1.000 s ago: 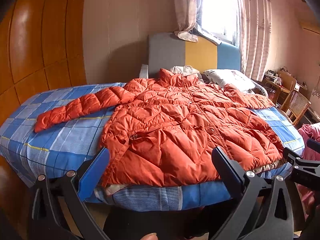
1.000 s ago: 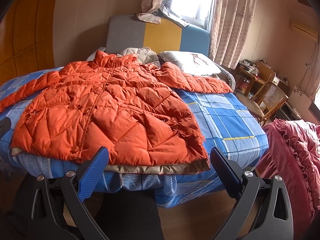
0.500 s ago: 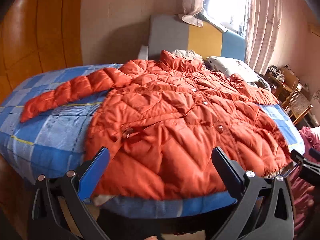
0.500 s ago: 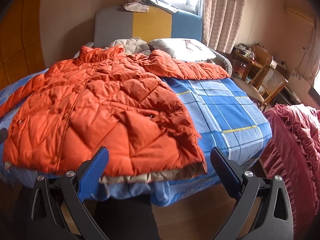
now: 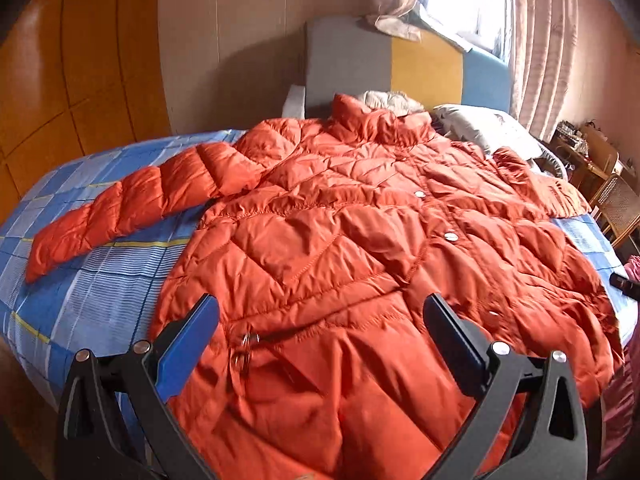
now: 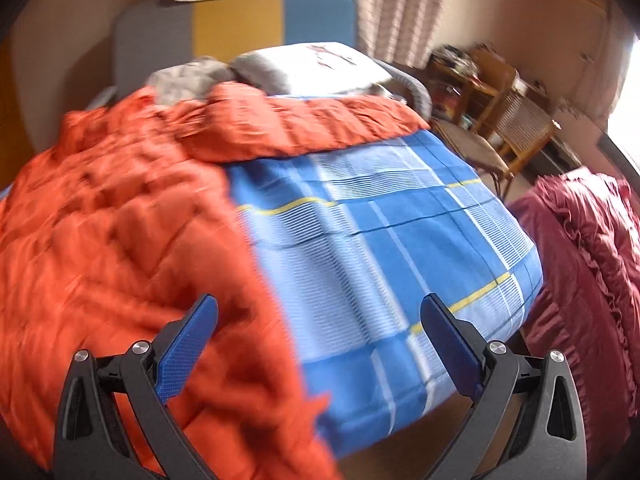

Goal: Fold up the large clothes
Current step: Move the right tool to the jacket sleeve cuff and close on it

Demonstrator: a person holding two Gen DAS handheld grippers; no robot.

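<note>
The left claw (image 5: 320, 324) stands wide open over the lower front of the jacket (image 5: 352, 248), its blue pads spread apart with nothing between them but orange quilting below. Whether the tips touch the fabric I cannot tell. The right claw (image 6: 318, 324) is just as wide open and empty, poised over the jacket's edge at its 9 o'clock side and the bare sheet at its 3 o'clock side; that view is blurred.

The jacket lies front up, spread across the bed (image 5: 100, 280), collar toward 12 o'clock near the headboard (image 5: 424, 68). One sleeve (image 5: 132, 212) stretches out flat toward 9 o'clock on the blue checked sheet; the other sleeve (image 6: 304, 124) runs toward 2 o'clock in the right view. Snaps run down the closed front, and a zip pull (image 5: 244, 350) sits near the left claw's 9 o'clock pad.

A pillow (image 6: 320, 64) rests behind the collar. At 3 o'clock stand a chair (image 6: 516, 128) and a maroon ruffled cover (image 6: 592, 264).
</note>
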